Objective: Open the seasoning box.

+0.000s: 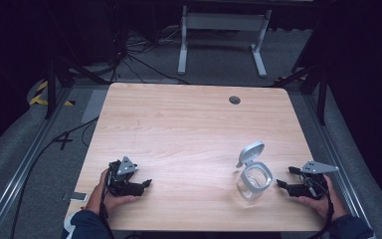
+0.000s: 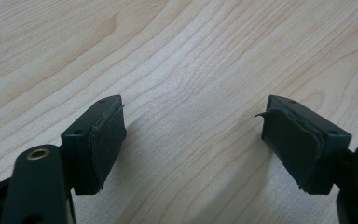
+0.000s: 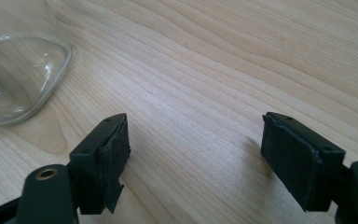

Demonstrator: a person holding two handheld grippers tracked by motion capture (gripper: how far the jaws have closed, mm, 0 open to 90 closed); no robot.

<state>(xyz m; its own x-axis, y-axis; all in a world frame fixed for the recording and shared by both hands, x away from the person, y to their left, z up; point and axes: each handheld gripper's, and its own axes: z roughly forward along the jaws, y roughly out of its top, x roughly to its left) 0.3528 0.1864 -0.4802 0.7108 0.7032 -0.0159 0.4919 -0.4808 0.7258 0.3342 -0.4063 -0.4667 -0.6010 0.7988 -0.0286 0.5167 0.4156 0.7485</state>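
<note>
Nearby, glass jar [image 1: 254, 180] — lid [image 1: 250, 153] up, seemingly empty — beside wide right claw [image 1: 280, 183]; left claw [image 1: 148, 183] wide.

Wooden bench [image 1: 179, 129], grommet hole [image 1: 235, 100] near far edge. Behind: white desk frame [image 1: 223, 37], loose cables [image 1: 139, 62] on grey floor.

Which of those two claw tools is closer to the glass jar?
The right gripper, beside the open jar; the left gripper sits far across the table.
</note>
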